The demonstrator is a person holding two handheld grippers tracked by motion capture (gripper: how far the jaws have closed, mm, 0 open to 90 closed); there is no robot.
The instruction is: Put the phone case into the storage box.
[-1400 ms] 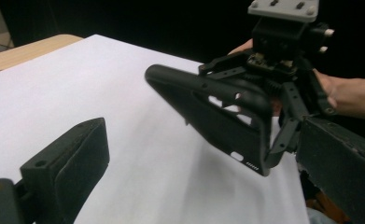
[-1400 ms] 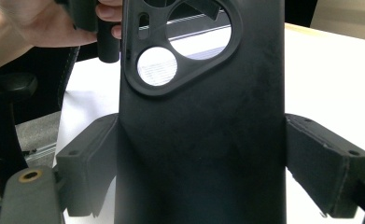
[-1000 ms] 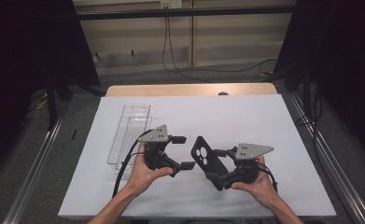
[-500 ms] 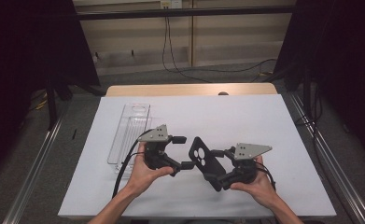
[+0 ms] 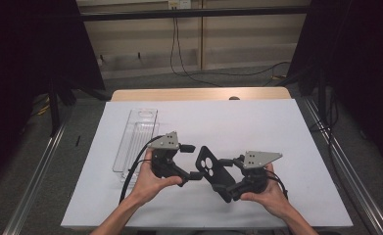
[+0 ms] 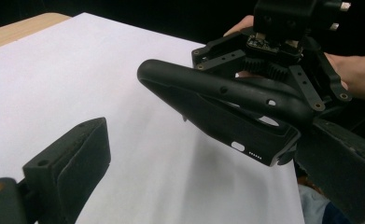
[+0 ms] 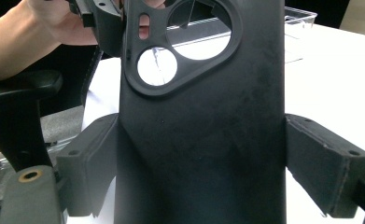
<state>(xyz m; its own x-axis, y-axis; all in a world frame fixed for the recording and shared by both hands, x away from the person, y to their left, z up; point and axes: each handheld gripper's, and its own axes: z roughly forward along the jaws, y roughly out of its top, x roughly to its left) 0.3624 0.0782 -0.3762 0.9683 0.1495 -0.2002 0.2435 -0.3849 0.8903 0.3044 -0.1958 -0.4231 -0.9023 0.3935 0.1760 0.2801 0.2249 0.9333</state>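
A black phone case [image 5: 209,166] with round camera cut-outs is held off the white sheet, tilted. My right gripper [image 5: 223,175] is shut on it; in the right gripper view both pads [image 7: 96,158] press the long sides of the case [image 7: 203,140]. My left gripper [image 5: 192,161] faces it from the left with its jaws apart. They have just been closing a little. In the left gripper view the case's end [image 6: 227,107] lies close to the right-hand jaw, while the left-hand pad [image 6: 77,158] stands well clear of it.
A clear plastic tray [image 5: 136,139] lies on the white sheet [image 5: 257,122] to the left of my left hand. A wooden table edge [image 5: 199,94] runs along the back. Metal rails flank the table on both sides.
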